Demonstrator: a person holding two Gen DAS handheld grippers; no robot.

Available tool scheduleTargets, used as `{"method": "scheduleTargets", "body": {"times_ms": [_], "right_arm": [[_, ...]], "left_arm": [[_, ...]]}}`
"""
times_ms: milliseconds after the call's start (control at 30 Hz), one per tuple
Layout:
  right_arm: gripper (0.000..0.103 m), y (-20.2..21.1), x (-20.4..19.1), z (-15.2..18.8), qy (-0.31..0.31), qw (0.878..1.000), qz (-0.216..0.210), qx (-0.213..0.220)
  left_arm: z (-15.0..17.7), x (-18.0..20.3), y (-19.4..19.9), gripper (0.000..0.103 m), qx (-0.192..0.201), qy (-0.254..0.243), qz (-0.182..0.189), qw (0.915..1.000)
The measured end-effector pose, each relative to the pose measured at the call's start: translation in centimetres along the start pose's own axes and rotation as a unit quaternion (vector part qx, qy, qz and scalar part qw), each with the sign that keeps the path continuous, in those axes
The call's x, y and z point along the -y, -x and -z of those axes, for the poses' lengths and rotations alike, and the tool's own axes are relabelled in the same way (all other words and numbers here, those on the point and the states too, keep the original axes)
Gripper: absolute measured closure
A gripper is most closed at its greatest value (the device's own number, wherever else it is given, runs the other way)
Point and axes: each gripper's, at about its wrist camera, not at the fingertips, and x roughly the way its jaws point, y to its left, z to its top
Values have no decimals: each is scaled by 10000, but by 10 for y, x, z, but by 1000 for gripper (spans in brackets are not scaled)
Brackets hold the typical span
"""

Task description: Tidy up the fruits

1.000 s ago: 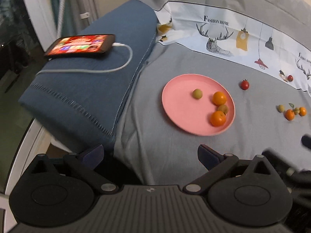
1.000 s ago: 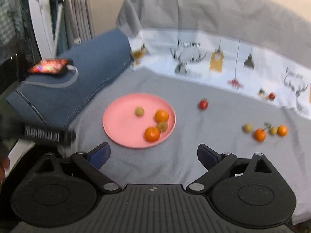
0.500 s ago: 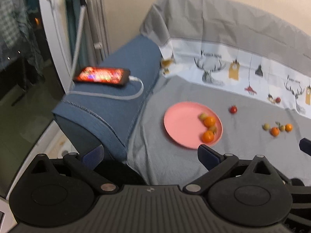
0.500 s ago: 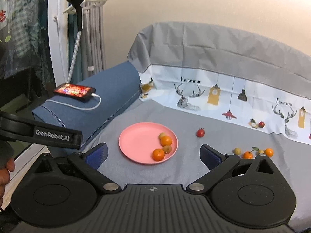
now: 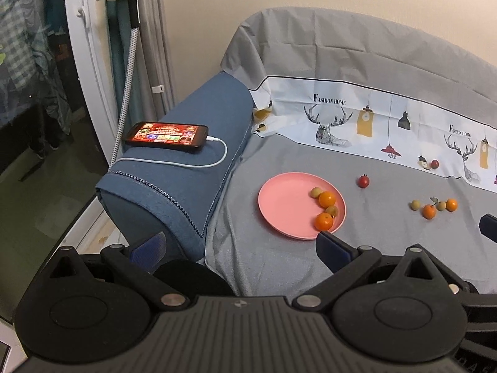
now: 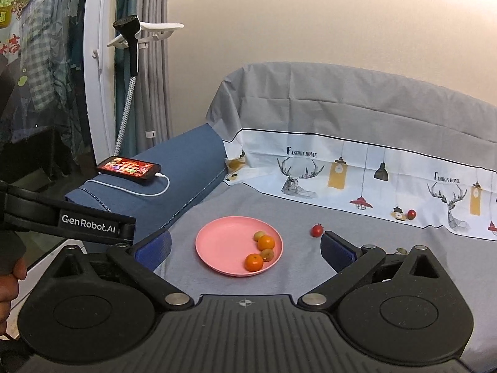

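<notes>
A pink plate [image 5: 285, 205] [image 6: 220, 245] lies on the grey sofa cover and holds two oranges [image 5: 324, 220] [image 6: 253, 262] and two small yellow-green fruits [image 5: 316, 191]. A red cherry tomato [image 5: 363, 181] [image 6: 317, 230] lies to the plate's right. Further right lies a loose cluster of two small oranges [image 5: 429, 211] and two yellow-green fruits [image 5: 414, 204]. My left gripper [image 5: 239, 245] is open and empty, held back from the plate. My right gripper [image 6: 245, 245] is open and empty, high and well back from the plate.
A lit phone [image 5: 166, 134] [image 6: 129, 168] with a white charging cable lies on the blue armrest [image 5: 186, 168] at left. A phone-holder stand [image 6: 130, 71] and curtains stand behind it. The left gripper's body [image 6: 68, 217] crosses the right view at left.
Both grippers have pulled back and up from the seat, so the plate and fruits look smaller and more of the wall shows. Both stayed open. No fruit has moved.
</notes>
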Motion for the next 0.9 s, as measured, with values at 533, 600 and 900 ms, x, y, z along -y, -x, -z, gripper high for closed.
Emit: {"method": "scheduleTargets", "body": {"times_ms": [533, 600, 900], "right_arm": [[1, -2, 1, 1, -41, 10000, -20, -62], [1, -4, 2, 2, -56, 9999, -33, -98], [1, -27, 15, 9, -218, 9990, -31, -378]], "left_arm": [[-1, 0, -2, 0, -45, -22, -28, 10000], [-1, 0, -5, 0, -80, -32, -36, 10000], [-4, 12, -33, 0, -391, -184, -92, 9990]]}}
